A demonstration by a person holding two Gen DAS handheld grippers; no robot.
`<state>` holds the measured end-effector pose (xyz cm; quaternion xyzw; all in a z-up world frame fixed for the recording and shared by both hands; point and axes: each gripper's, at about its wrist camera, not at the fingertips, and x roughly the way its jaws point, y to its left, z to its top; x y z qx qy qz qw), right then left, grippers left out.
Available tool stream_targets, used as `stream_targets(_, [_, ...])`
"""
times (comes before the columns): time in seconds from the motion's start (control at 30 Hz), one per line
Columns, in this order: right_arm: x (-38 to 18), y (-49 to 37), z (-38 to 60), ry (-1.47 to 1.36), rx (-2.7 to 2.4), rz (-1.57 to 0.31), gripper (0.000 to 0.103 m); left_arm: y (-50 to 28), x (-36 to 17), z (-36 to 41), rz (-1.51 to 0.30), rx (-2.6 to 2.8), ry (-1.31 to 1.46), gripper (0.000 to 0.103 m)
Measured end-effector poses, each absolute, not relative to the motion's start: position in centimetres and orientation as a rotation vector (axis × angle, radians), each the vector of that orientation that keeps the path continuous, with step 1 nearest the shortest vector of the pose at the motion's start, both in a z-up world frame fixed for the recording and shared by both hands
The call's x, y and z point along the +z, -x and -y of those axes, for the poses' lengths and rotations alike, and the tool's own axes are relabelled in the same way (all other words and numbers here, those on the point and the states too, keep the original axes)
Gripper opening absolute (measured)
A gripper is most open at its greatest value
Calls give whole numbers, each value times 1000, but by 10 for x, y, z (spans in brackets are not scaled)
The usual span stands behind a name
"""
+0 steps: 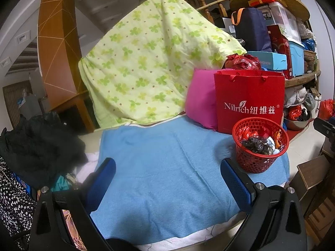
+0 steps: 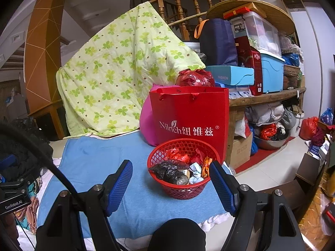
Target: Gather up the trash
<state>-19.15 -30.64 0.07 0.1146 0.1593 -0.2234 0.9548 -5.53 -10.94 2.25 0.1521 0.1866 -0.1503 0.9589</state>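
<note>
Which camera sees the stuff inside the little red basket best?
The right wrist view. The red basket sits near the middle, close up, so the black bag, red wrappers and blue-white bundles inside show clearly. In the left wrist view the same basket sits off to the right, and its contents are harder to tell apart.

The basket (image 2: 183,168) hides the red bag's (image 2: 189,115) near bottom edge. That bag covers most of the pink cushion (image 2: 147,123). The quilt (image 2: 117,73) conceals whatever props it up. Small trash under the black wrapper (image 2: 169,170) cannot be identified.
</note>
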Motion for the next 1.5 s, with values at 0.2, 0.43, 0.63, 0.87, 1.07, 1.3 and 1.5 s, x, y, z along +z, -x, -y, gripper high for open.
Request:
stream_targets(0.2, [1,187,296,-223,-448,-328,79,51,21,105,-385,-297,-302,100])
stream_targets(0.43, [1,186,295,-226,-450,-328,79,50,17,102,-395,-291,-300,100])
stream_targets(0.63, [-1,185,293,-228,-449,-331,79,49,15,102,-399,-289,-300,100])
stream_targets(0.87, [-6,184,298,-243,-446,-329,79,49,12,102,-406,-287,-303,100])
stream_targets(1.07, [-6,185,298,-243,-446,-330,79,50,12,104,-406,-289,-306,100])
stream_targets(1.3, [-7,187,300,-246,-444,-332,79,50,11,105,-411,-292,-312,100])
stream_targets(1.5, [-8,188,304,-252,-448,-334,79,51,10,104,-412,-294,-313,100])
